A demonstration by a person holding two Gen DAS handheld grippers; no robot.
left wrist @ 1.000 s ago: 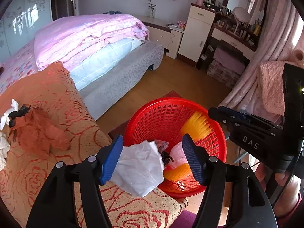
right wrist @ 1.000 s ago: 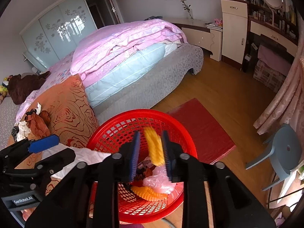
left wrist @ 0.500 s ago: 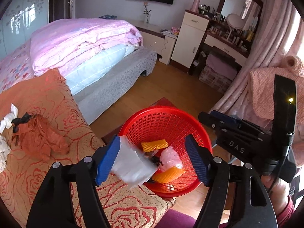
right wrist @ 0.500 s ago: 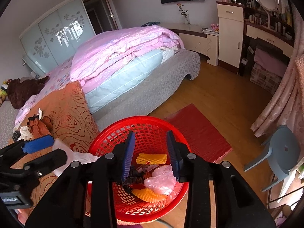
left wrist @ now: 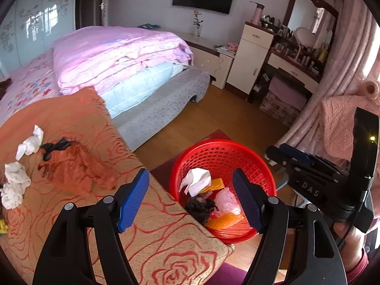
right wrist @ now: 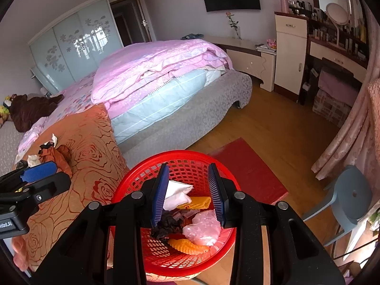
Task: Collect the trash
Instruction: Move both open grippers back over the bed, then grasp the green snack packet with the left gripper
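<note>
A red mesh basket (left wrist: 220,152) (right wrist: 190,159) stands on the floor beside the orange rose-patterned bedspread (left wrist: 71,118). It holds a white tissue (left wrist: 196,180) (right wrist: 177,193), orange wrappers (right wrist: 187,245), a pink plastic bag (right wrist: 203,226) and dark scraps. My left gripper (left wrist: 191,198) is open and empty above the bedspread's edge and the basket. My right gripper (right wrist: 190,192) is open and empty above the basket. White crumpled tissues (left wrist: 14,182) (left wrist: 29,143) and an orange-brown wrapper (left wrist: 76,168) lie on the bedspread to the left.
A bed with a pink quilt (left wrist: 114,52) stands behind. A red mat (right wrist: 247,166) lies on the wooden floor by the basket. A blue-grey plastic chair (right wrist: 349,194) stands at the right. A dresser (left wrist: 251,57) and vanity stand at the far wall.
My left gripper let go of the white tissue, which now lies in the basket. My right gripper opened and released the orange wrapper into the basket. Both grippers rose.
</note>
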